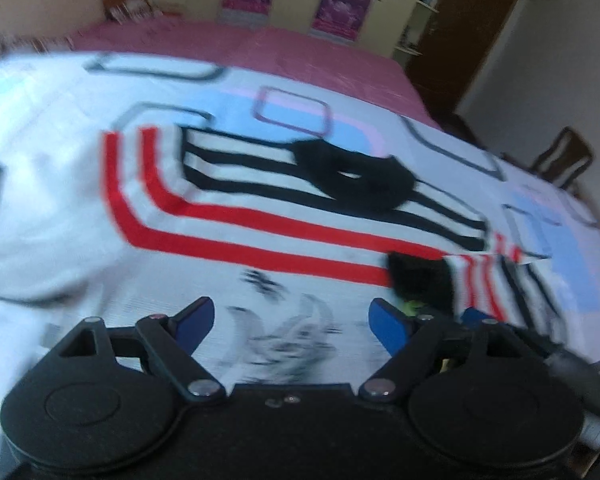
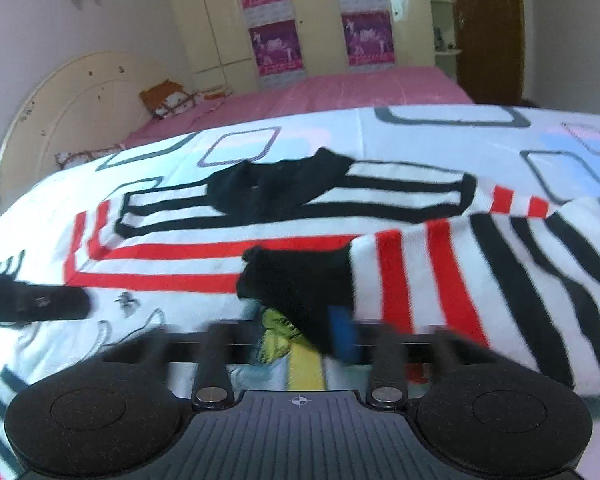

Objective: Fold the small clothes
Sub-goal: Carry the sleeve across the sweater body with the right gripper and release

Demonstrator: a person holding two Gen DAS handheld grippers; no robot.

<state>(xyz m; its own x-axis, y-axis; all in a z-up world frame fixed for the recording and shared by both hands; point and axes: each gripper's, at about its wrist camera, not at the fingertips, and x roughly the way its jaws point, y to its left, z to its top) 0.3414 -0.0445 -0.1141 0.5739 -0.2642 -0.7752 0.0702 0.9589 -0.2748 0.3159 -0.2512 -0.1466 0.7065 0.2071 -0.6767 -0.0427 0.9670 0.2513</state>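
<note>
A white sweater [image 1: 260,248] with red and black stripes lies flat on the patterned sheet, its black collar [image 1: 356,176] towards the far side. My left gripper [image 1: 292,312] hovers open over the printed chest, nothing between its blue pads. A striped sleeve [image 2: 460,272] is folded in over the body, and its black cuff [image 2: 300,280] lies across my right gripper [image 2: 288,336]. That gripper is blurred; its jaws stand apart, with one blue pad [image 2: 342,332] showing under the cuff. The left gripper [image 2: 36,304] appears at the left edge of the right wrist view.
The sweater rests on a white sheet [image 2: 420,136] with square outlines, spread over a pink bed [image 2: 340,88]. A cream headboard [image 2: 60,112], a wardrobe with purple posters [image 2: 276,44], a brown door [image 2: 488,28] and a wooden chair [image 1: 564,160] stand around.
</note>
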